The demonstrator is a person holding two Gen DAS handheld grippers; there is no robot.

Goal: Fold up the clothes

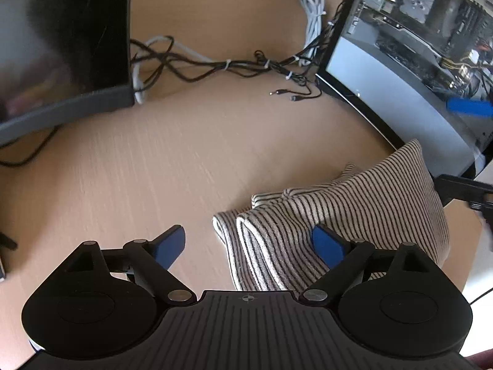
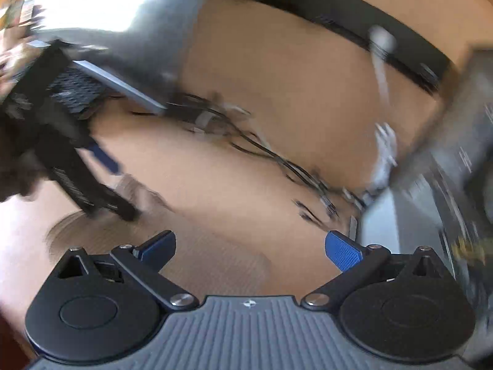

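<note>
A folded cream garment with thin black stripes [image 1: 339,215] lies on the wooden table [image 1: 185,160] at the lower right of the left wrist view. My left gripper [image 1: 249,245] is open and holds nothing; its right blue pad [image 1: 328,246] is over the garment's near edge, its left pad [image 1: 171,245] over bare table. In the blurred right wrist view my right gripper [image 2: 251,249] is open and empty above the striped garment [image 2: 154,243]. The left gripper's black body [image 2: 77,166] shows at the left there.
A dark monitor [image 1: 61,46] stands at the back left. An open computer case [image 1: 416,46] stands at the back right. Tangled black and white cables [image 1: 234,64] lie between them on the table. The right gripper's black body [image 1: 465,191] enters at the right edge.
</note>
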